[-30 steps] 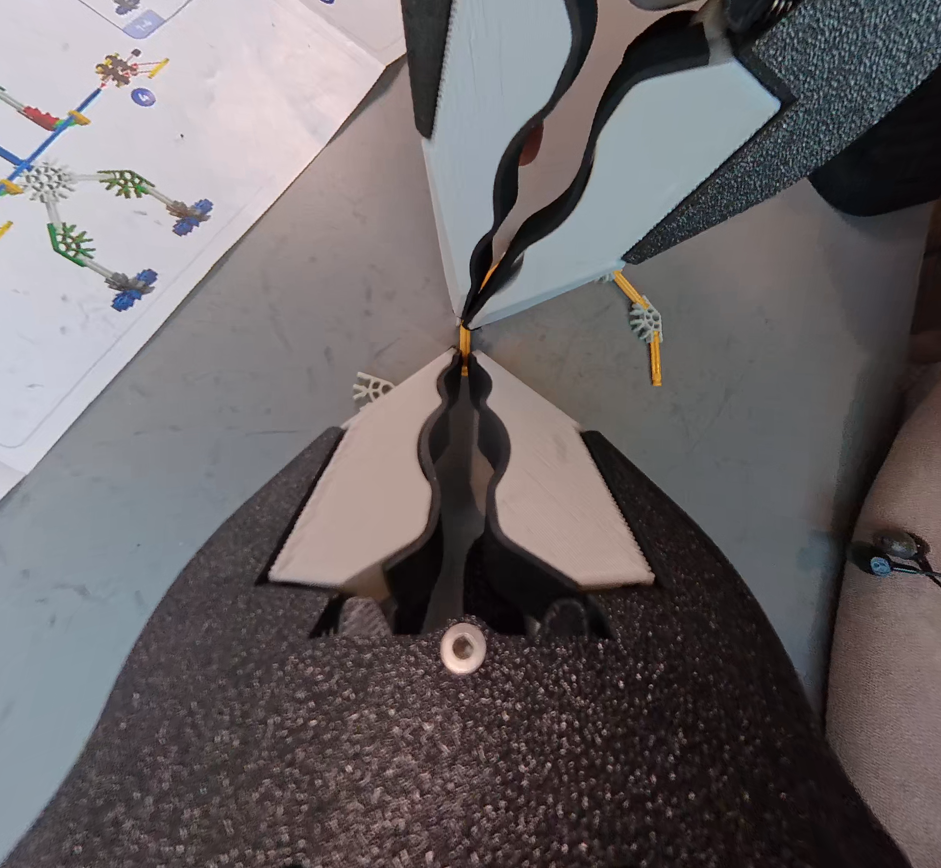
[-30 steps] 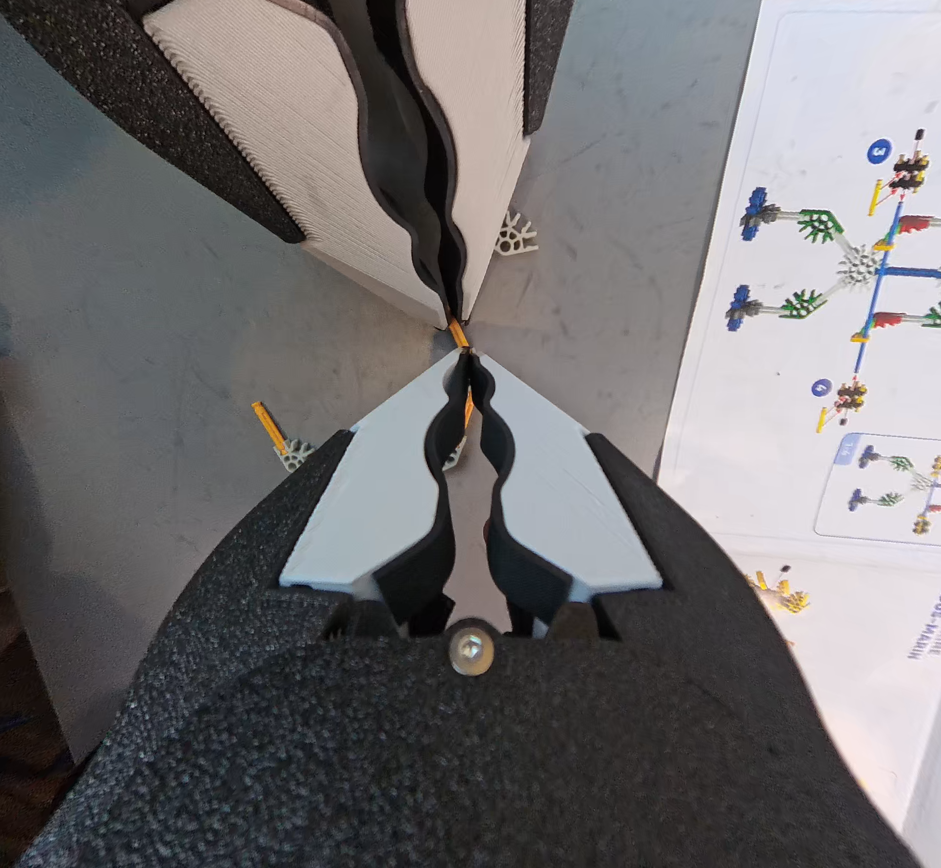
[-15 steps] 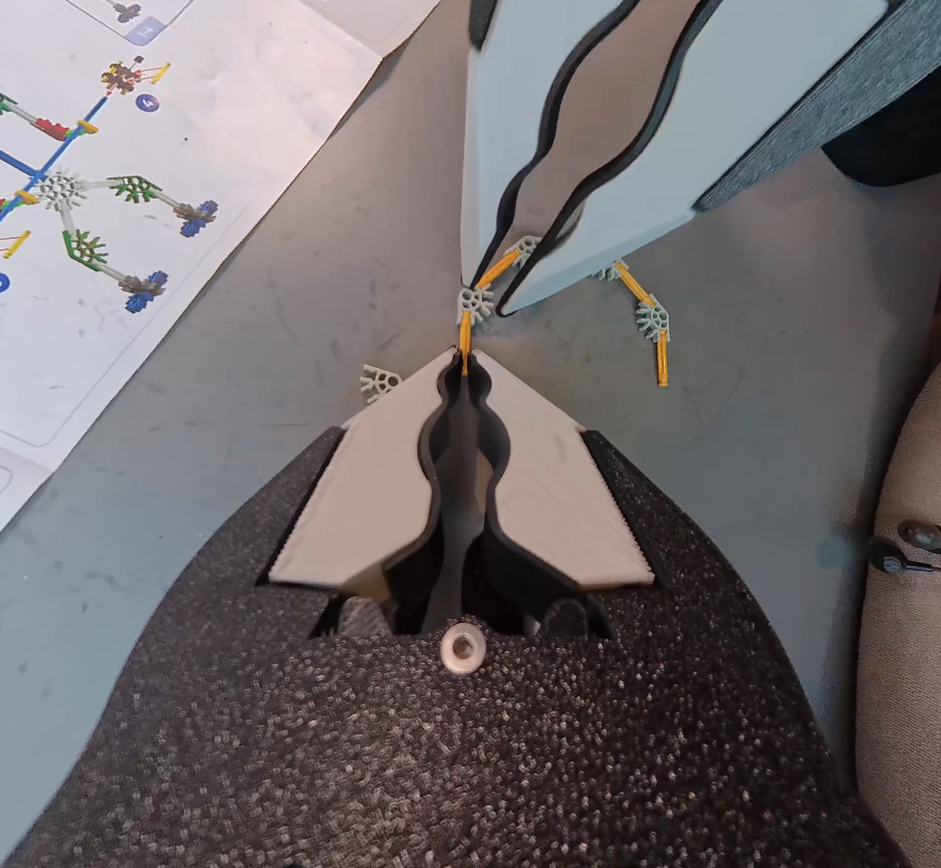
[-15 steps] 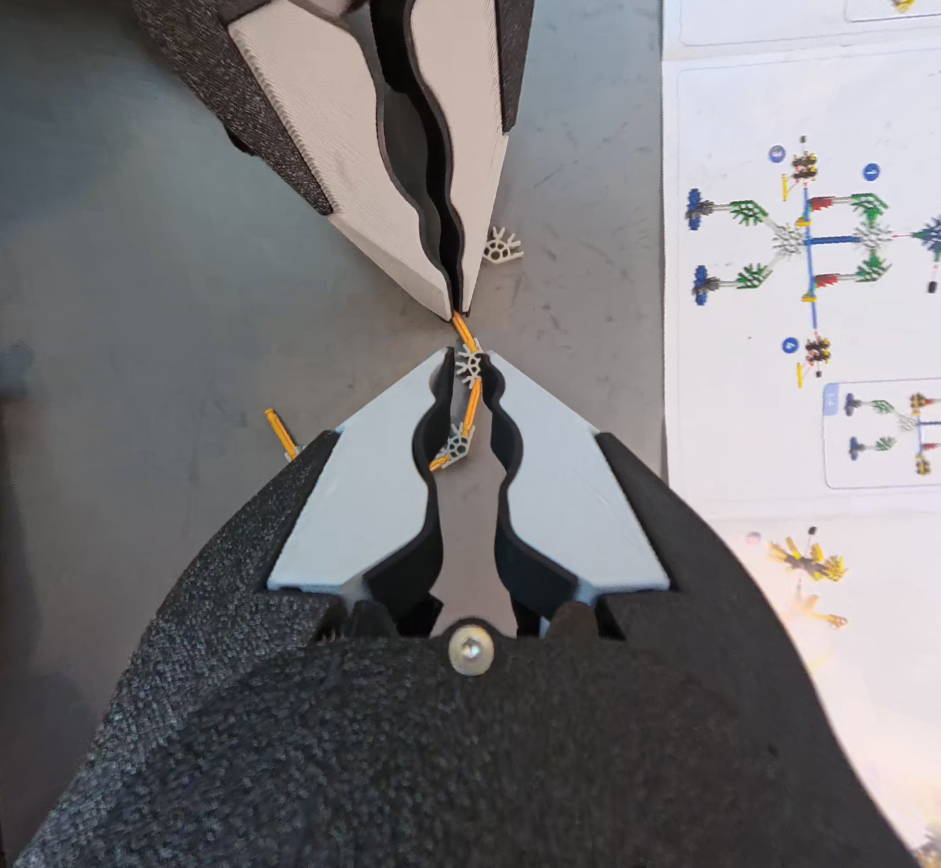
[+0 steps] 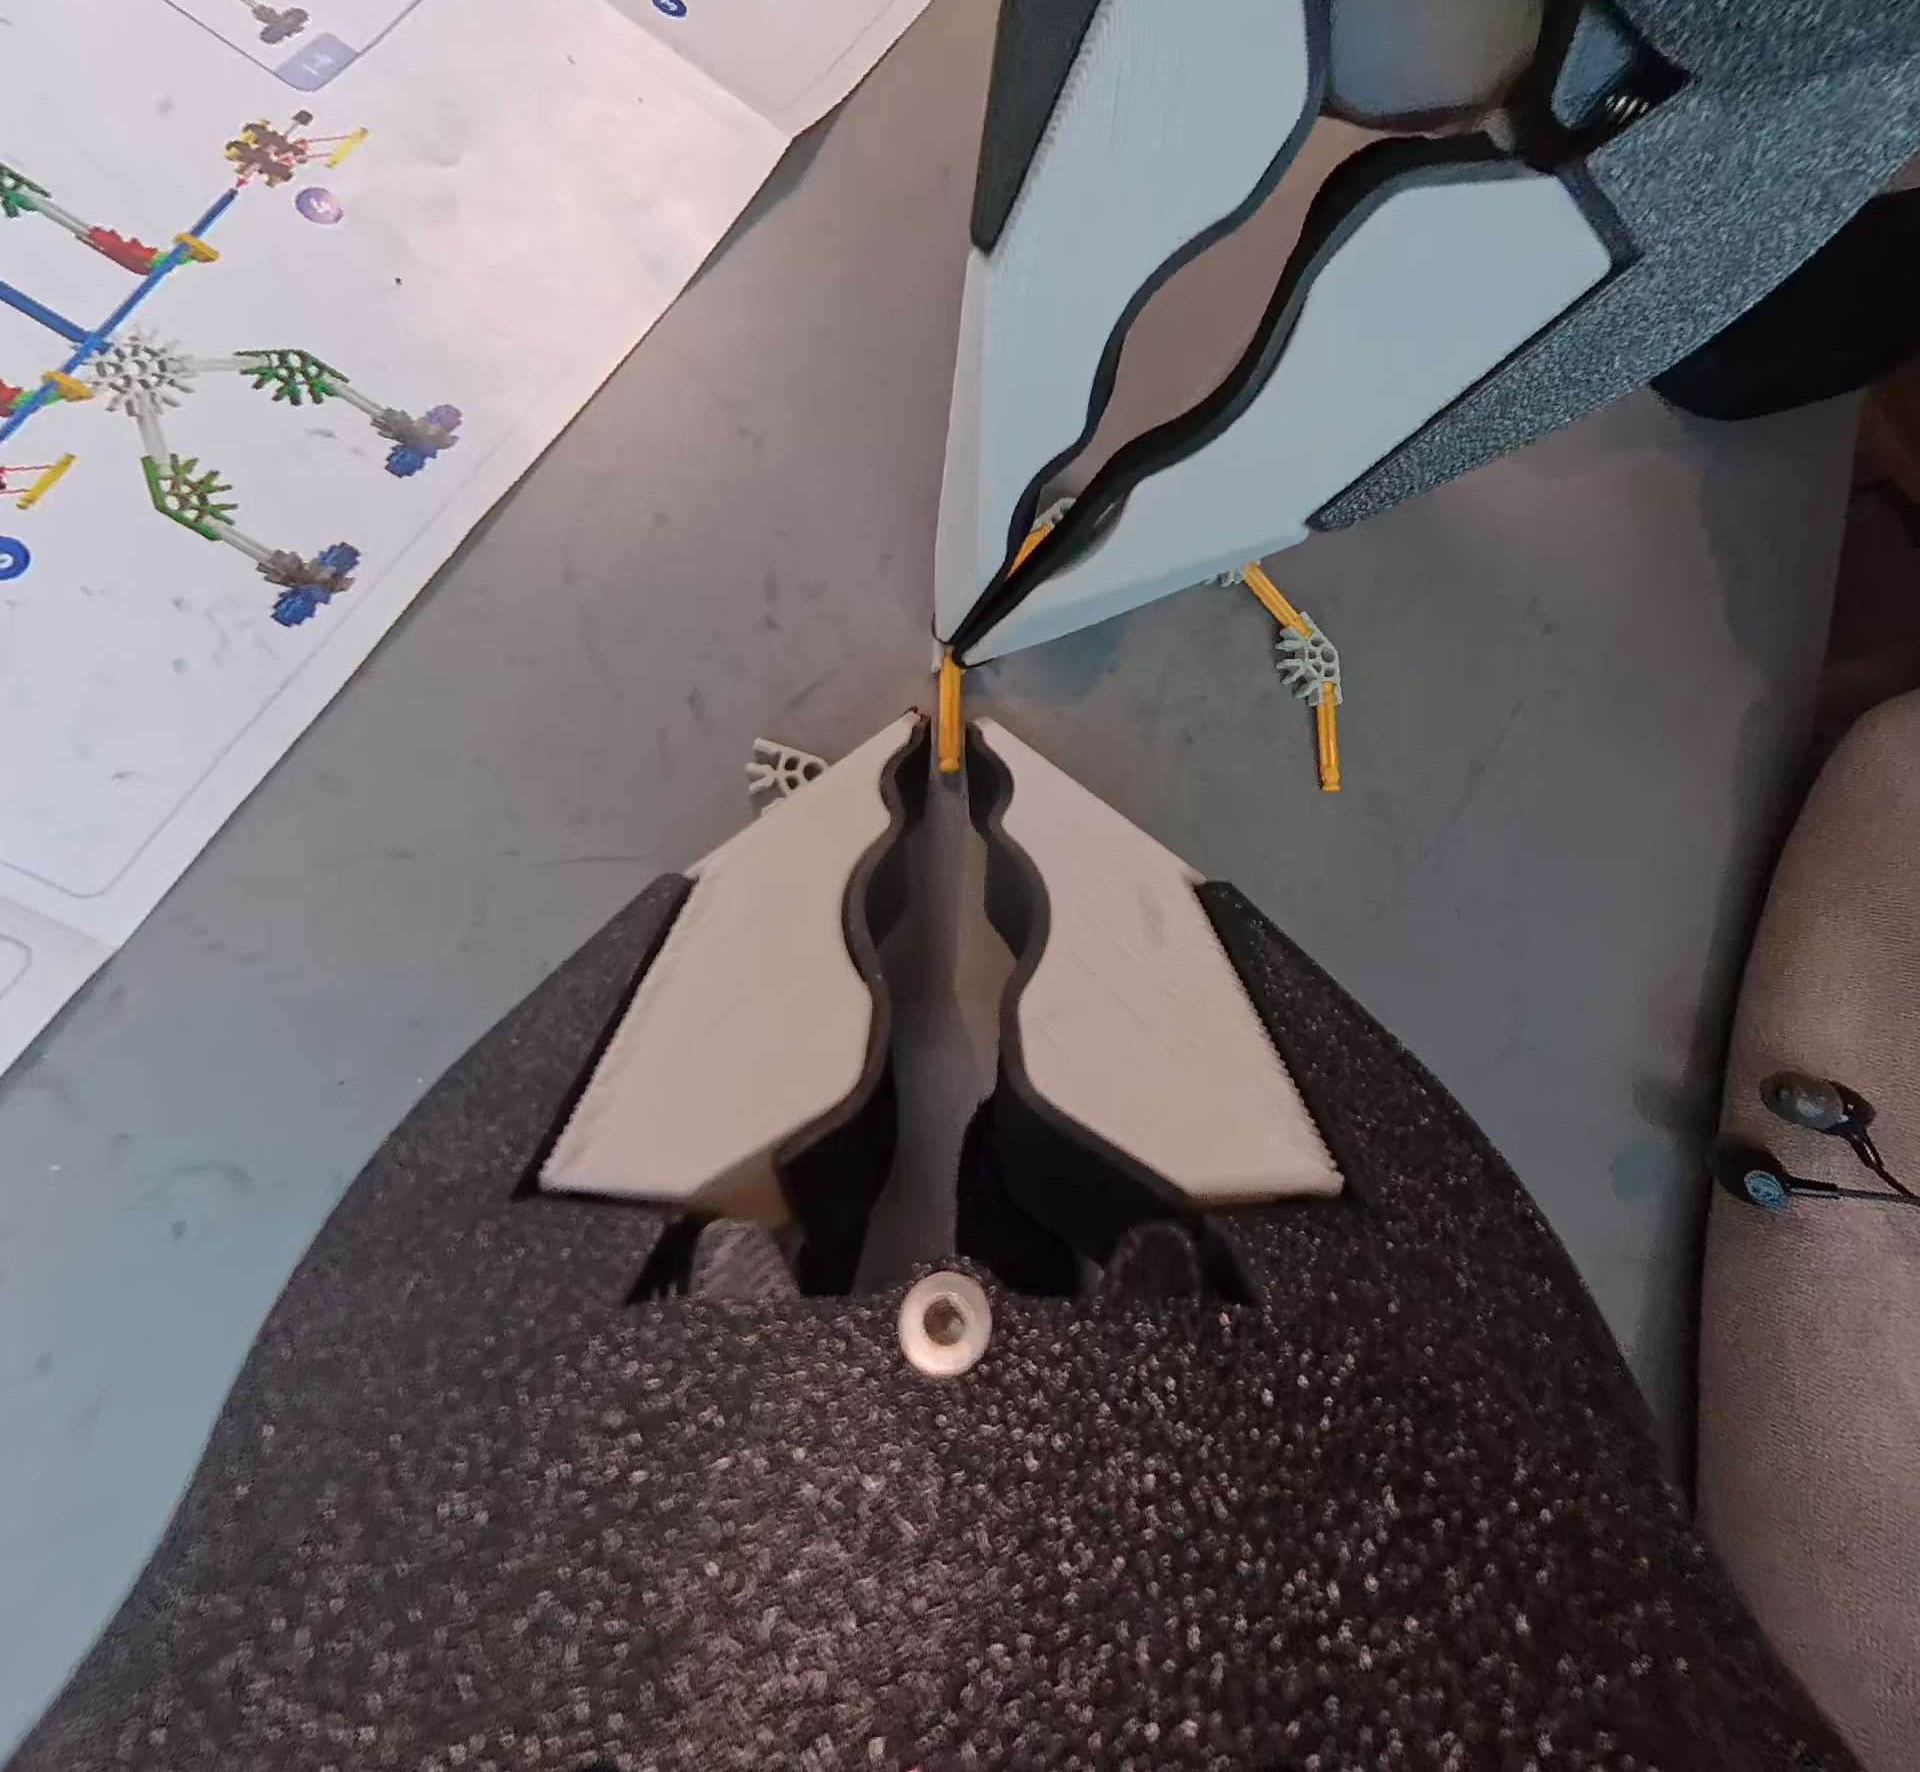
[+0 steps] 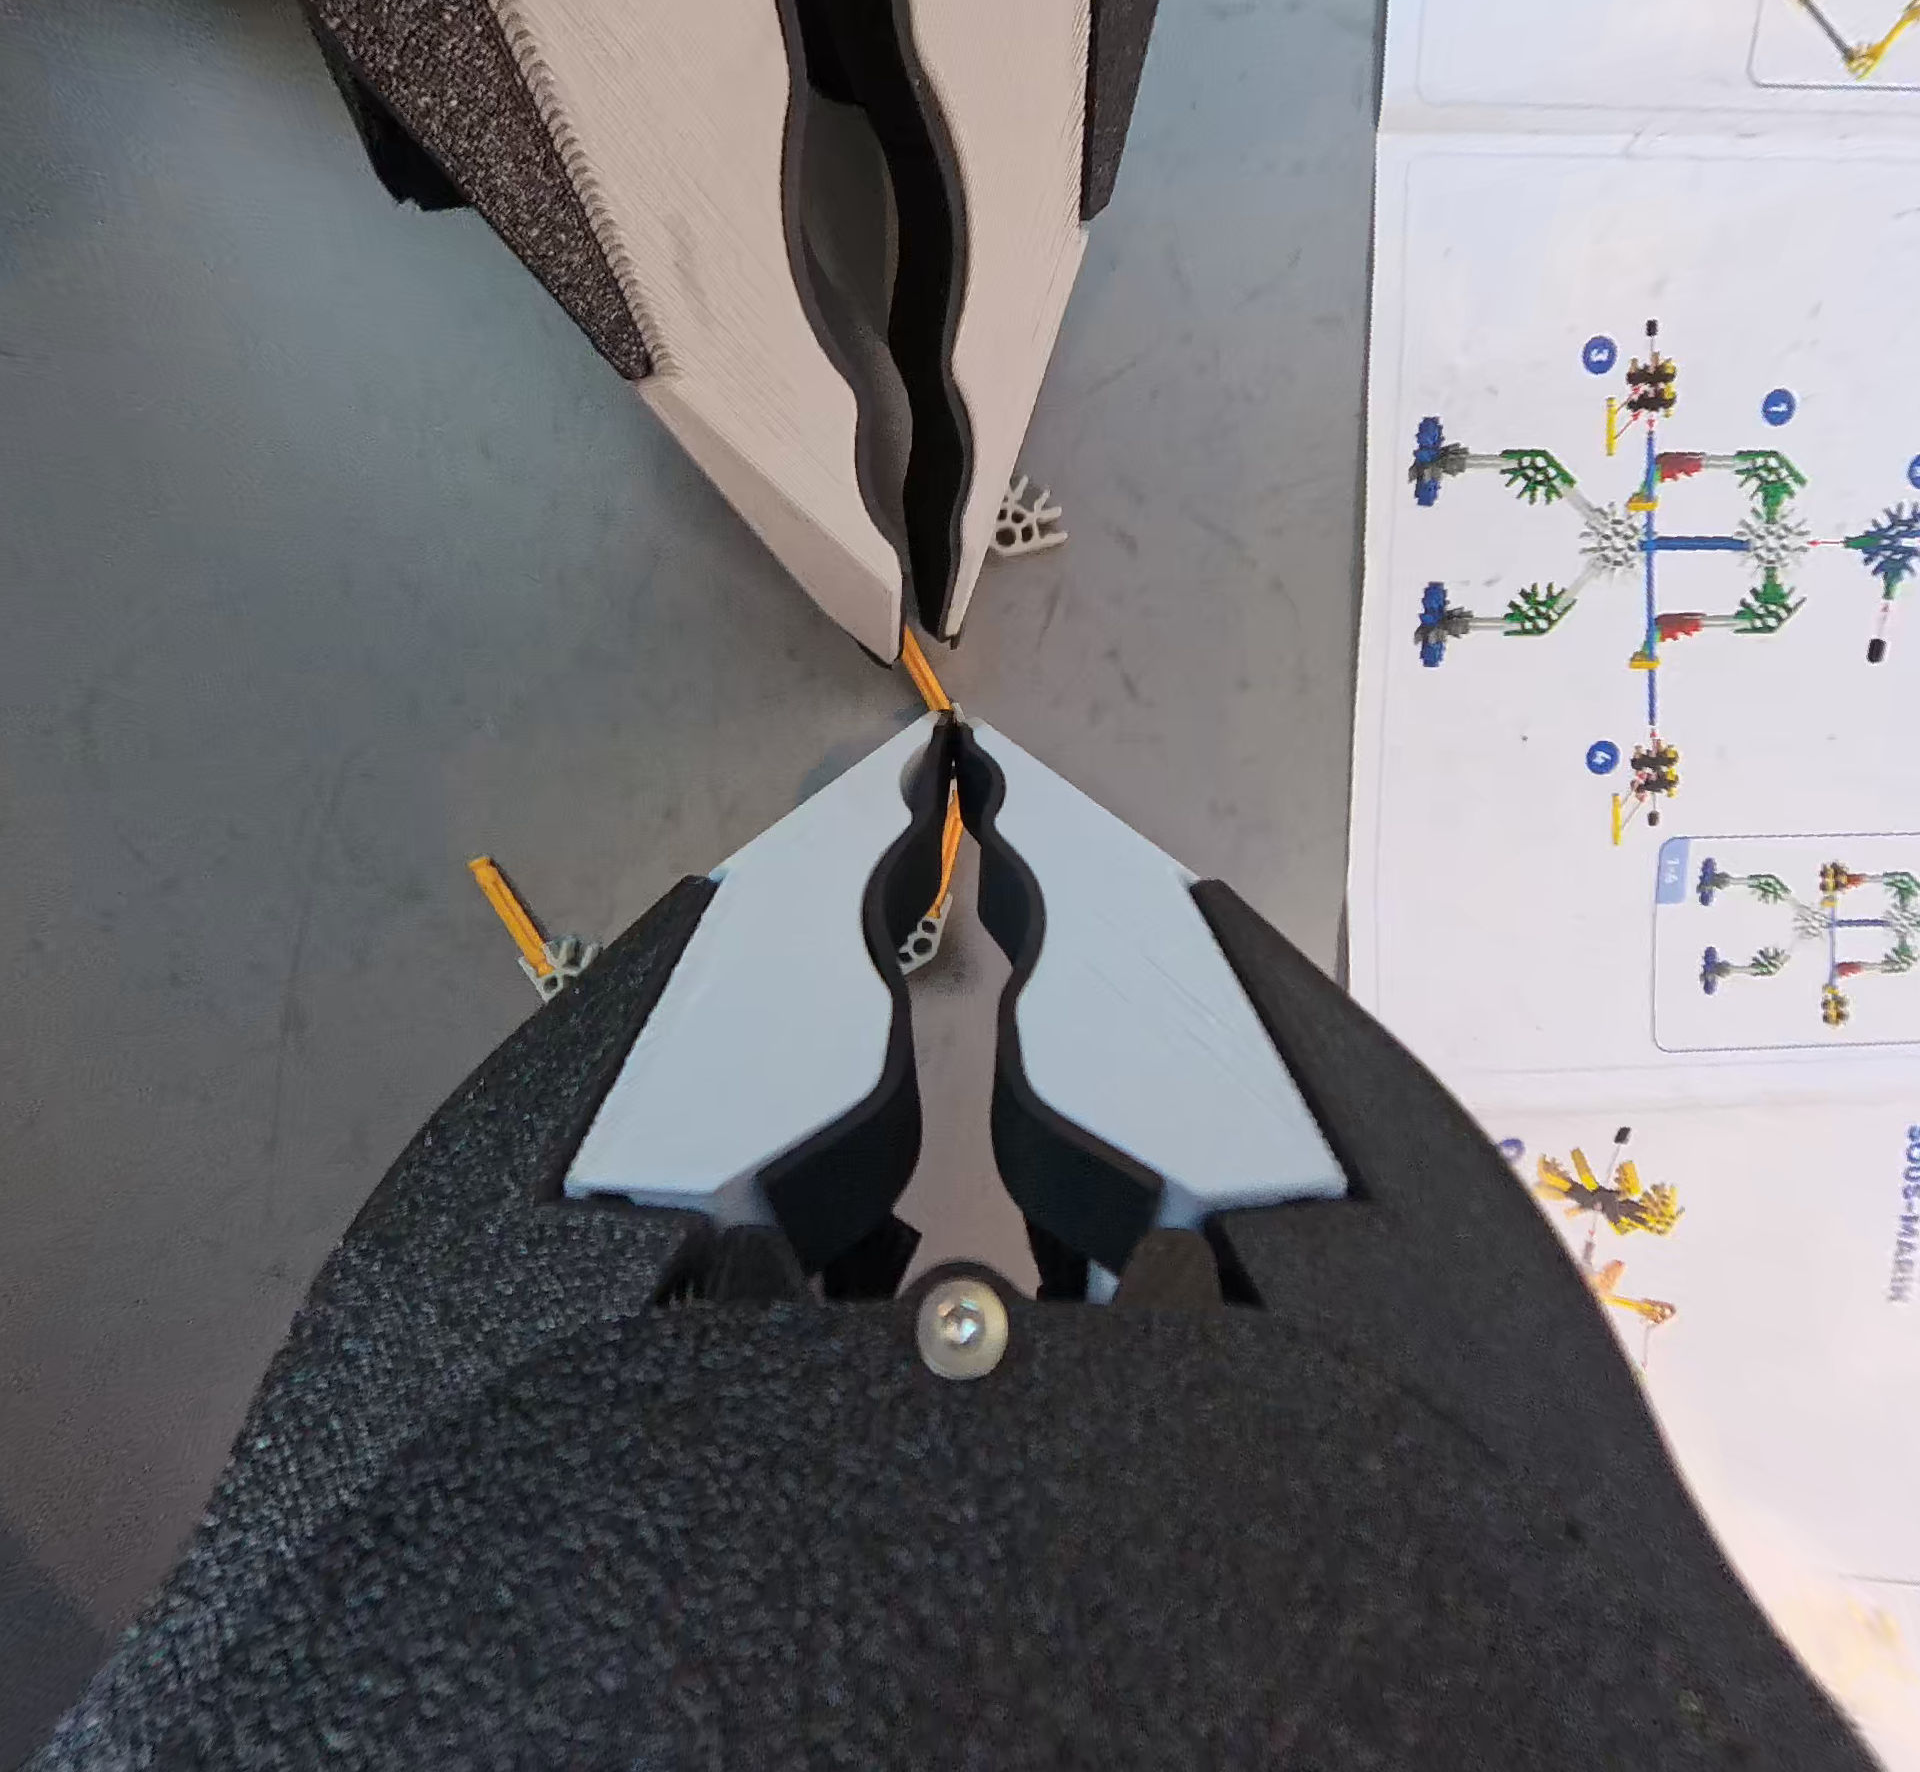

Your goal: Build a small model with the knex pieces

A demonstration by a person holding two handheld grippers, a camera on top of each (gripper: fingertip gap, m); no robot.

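Left gripper (image 5: 943, 730) and right gripper (image 6: 953, 723), tip to tip above the grey table (image 5: 520, 787), each clamp one end of a yellow rod and grey connector chain (image 6: 940, 855). The grips are at the very tips and seemingly shallow, so twisting or pulling apart could slip a rod free or unseat a joint.

Instruction sheet (image 5: 343, 288) on grey table (image 5: 623, 642)

Grey table (image 5: 540, 787) with instruction sheet (image 5: 312, 268), loose grey connector (image 5: 781, 770).
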